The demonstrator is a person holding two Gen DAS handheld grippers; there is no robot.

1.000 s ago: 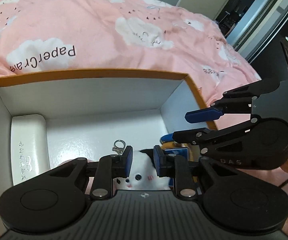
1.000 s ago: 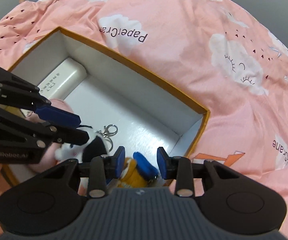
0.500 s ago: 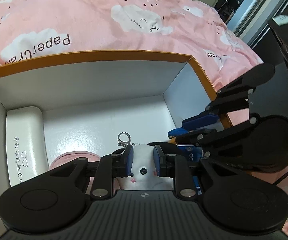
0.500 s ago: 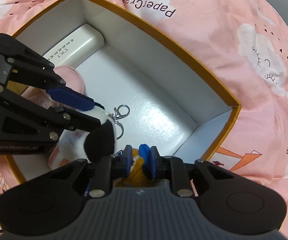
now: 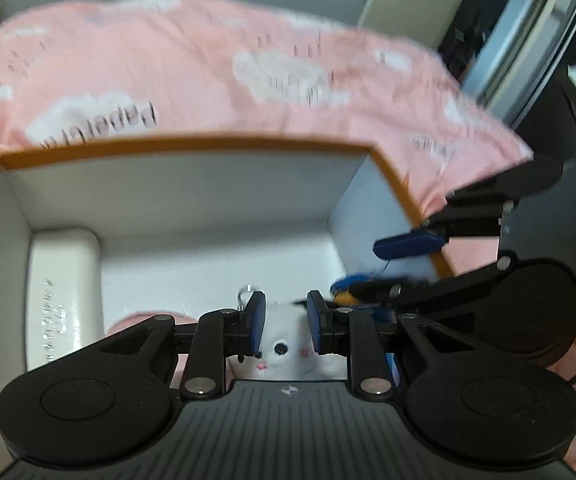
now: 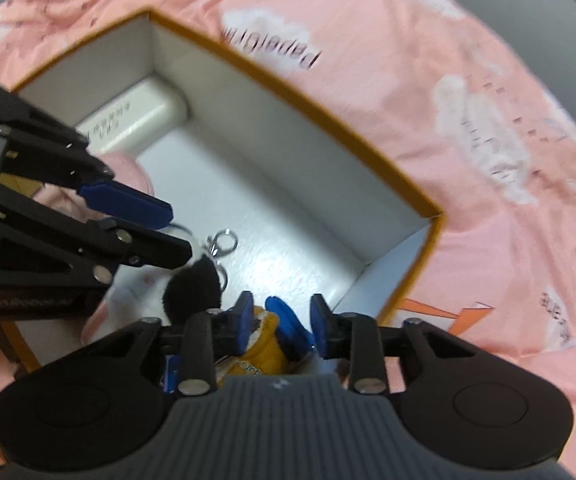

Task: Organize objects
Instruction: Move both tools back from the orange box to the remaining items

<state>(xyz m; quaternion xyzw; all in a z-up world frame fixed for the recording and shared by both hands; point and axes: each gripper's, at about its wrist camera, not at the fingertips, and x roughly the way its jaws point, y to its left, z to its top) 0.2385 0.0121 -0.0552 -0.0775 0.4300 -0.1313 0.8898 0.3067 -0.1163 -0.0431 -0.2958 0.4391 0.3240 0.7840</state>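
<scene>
An open box with an orange rim [image 5: 207, 140] [image 6: 328, 120] and white inside lies on a pink bedspread. My left gripper [image 5: 284, 312] [image 6: 177, 234] is low in the box. It is shut on a white plush toy [image 5: 288, 344] [image 6: 143, 296] that has a black ear and a metal keyring [image 6: 223, 240]. My right gripper [image 6: 281, 312] [image 5: 360, 266] is beside it at the box's near right corner. Its jaws are opening, and an orange and blue toy [image 6: 267, 348] [image 5: 344, 298] sits loose between the pads.
A white glasses case [image 5: 61, 292] [image 6: 135, 120] lies along the box's left wall. A soft pink item [image 5: 143, 318] [image 6: 127, 168] sits next to it. The cloud-patterned pink bedspread [image 5: 207, 72] surrounds the box. A dark doorway [image 5: 488, 40] is at the far right.
The right gripper's pads closed on the orange and blue toy half a second ago and have now spread apart. Both views have shifted slightly over the box and are blurred.
</scene>
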